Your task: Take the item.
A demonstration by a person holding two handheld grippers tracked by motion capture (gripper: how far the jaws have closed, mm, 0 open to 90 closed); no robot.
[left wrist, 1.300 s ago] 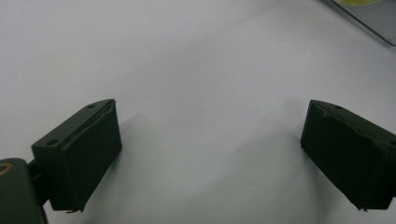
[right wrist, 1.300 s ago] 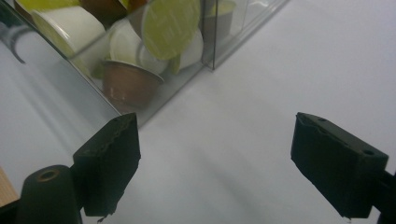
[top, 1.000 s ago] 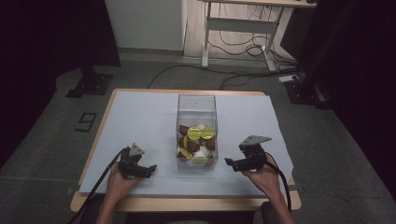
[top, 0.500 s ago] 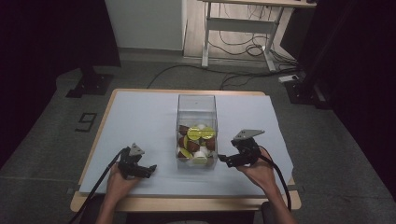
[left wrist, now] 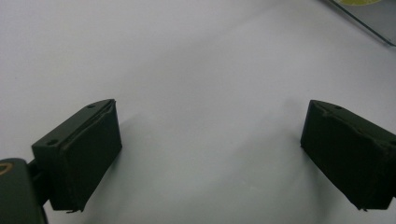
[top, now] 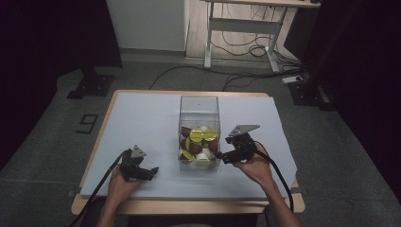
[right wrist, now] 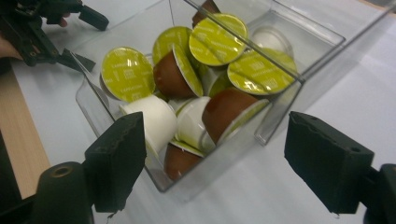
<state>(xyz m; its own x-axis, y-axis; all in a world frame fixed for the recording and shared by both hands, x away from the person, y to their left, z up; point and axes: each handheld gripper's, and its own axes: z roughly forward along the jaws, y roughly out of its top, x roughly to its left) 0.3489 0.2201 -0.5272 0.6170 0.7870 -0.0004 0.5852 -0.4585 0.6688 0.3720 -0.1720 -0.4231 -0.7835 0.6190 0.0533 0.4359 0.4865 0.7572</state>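
Closest to me, my left gripper (top: 150, 172) sits low over the white sheet (top: 142, 123), well off to the left of the clear box (top: 199, 106). Its jaws are spread wide with nothing between them but bare sheet. My left hand (top: 118, 182) holds it from behind.

My right gripper (top: 220, 155) is just beside the clear box, at its right near corner. Its jaws are wide apart too and grip nothing. In the right gripper view the near end of the box sits between them, and I can't tell if they touch the wall. My right hand (top: 257, 165) is behind it.

The clear box stands upright in the middle of the sheet with its top open. Inside it is a pile of coffee pods (right wrist: 196, 88). Some are brown (right wrist: 229, 109), some are white (right wrist: 154, 119), and many have round green lids (right wrist: 127, 74). They lie tipped every which way, one on another. The pile fills the near half of the box, and the far half looks bare, I think.
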